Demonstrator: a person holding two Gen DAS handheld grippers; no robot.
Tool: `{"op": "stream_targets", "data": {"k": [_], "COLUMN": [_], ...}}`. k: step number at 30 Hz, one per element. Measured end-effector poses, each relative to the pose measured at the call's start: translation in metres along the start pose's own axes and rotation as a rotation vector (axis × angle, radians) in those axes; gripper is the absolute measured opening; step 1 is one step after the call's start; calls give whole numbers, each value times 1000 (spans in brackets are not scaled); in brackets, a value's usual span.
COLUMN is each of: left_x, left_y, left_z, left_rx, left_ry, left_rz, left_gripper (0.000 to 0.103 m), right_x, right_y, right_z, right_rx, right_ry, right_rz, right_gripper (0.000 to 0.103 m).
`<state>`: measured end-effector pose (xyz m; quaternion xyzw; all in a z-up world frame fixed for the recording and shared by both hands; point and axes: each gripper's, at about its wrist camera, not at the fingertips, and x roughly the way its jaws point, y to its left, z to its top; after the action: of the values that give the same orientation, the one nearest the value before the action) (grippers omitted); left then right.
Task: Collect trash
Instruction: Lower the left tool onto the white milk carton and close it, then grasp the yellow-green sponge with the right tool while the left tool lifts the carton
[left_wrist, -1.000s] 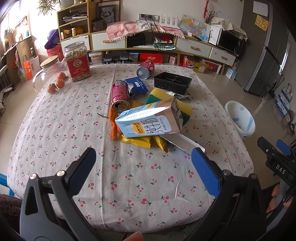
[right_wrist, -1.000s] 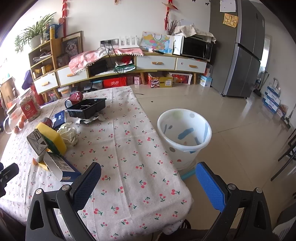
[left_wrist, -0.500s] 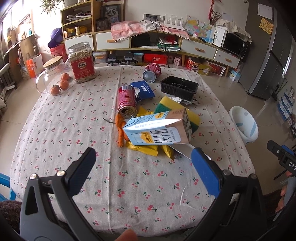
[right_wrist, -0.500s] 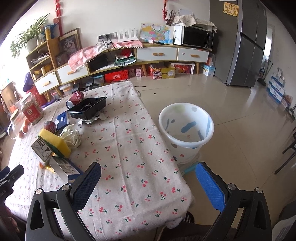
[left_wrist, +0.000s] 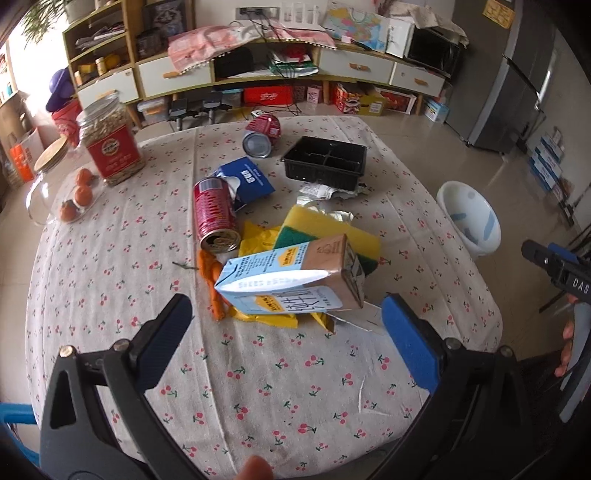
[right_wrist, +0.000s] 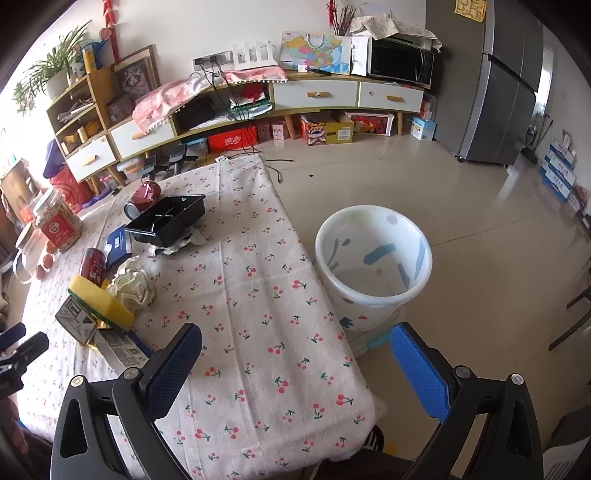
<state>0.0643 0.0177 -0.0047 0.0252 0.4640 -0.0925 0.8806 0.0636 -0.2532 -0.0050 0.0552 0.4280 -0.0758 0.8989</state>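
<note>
A: L tongs (left_wrist: 286, 325)?
B: Spread wide, empty, over table (left_wrist: 110, 266) edge; milk carton (left_wrist: 291, 284) just ahead, lying on sponge (left_wrist: 325, 232) w/ red can (left_wrist: 214, 214) nearby.
A: R tongs (right_wrist: 295, 350)?
B: Also apart, empty; white bin (right_wrist: 373, 266) on floor beside table.

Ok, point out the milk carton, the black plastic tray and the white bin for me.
milk carton (left_wrist: 284, 286): left wrist view, on its light blue side panel.
black plastic tray (left_wrist: 325, 162): left wrist view, on its inner divider.
white bin (right_wrist: 373, 314): right wrist view, on its outer wall below the rim.
</note>
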Motion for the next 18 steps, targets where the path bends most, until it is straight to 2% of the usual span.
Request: {"op": "stream_targets", "data": {"k": [4, 8, 11, 13, 15, 18], "left_x": [17, 33, 41, 46, 47, 40], "left_y": [-14, -18, -26, -30, -30, -23], "left_z": [3, 6, 6, 6, 7, 9], "left_rx": [137, 210, 265, 297, 295, 274], "left_ry": [19, 55, 51, 47, 45, 2], "left_rz": [47, 73, 99, 116, 97, 72], "left_gripper": [102, 102, 100, 94, 79, 70], "right_x": [6, 9, 11, 14, 14, 15], "right_y": [-1, -3, -4, -5, -3, 5], "right_z": [3, 1, 2, 2, 2, 2], "right_rx": [22, 19, 26, 31, 26, -1], "right_ry": [17, 33, 40, 48, 56, 65], "right_rz": [30, 38, 35, 40, 45, 51], "right_gripper": [103, 103, 103, 103, 103, 103]}}
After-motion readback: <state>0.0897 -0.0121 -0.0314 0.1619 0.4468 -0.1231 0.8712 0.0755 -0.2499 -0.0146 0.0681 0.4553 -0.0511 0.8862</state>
